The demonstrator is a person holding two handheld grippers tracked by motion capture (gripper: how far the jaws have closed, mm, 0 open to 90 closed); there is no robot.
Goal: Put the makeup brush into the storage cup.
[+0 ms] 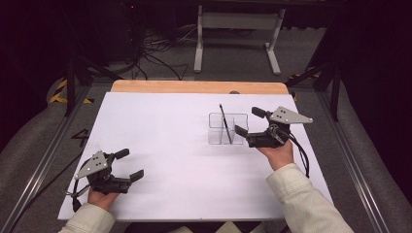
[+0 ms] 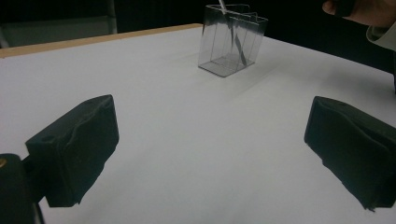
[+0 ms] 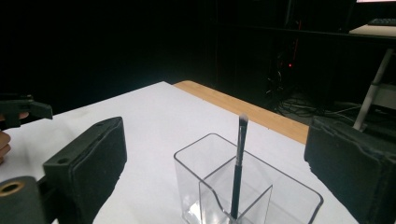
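- The left gripper (image 1: 130, 165) sits nearest, at the table's near left corner, held in the person's left hand (image 1: 102, 196); its jaws are spread wide with only bare white table surface (image 1: 160, 145) between them.
- In the left gripper view the same two black jaws stand far apart over the white surface, touching nothing.
- Further in, on the right half of the table, the right gripper (image 1: 249, 121) is held by the right hand (image 1: 278, 154), with a pale sleeve (image 1: 301, 199) behind it; its jaws are spread and nothing is pinched between them.
- Just beside those jaws stands the clear organizer (image 1: 227, 128), a see-through box with inner dividers, upright on the white surface.
- A thin dark brush (image 3: 238, 172) stands in it, tilted, handle down and pale tip up, rising above the rim; the jaws stand apart from it.
- Beyond the white surface runs the table's wooden edge (image 1: 194, 87).
- Farthest off are a dark floor, tangled cables (image 1: 155, 53) and a white stand (image 1: 238, 34).
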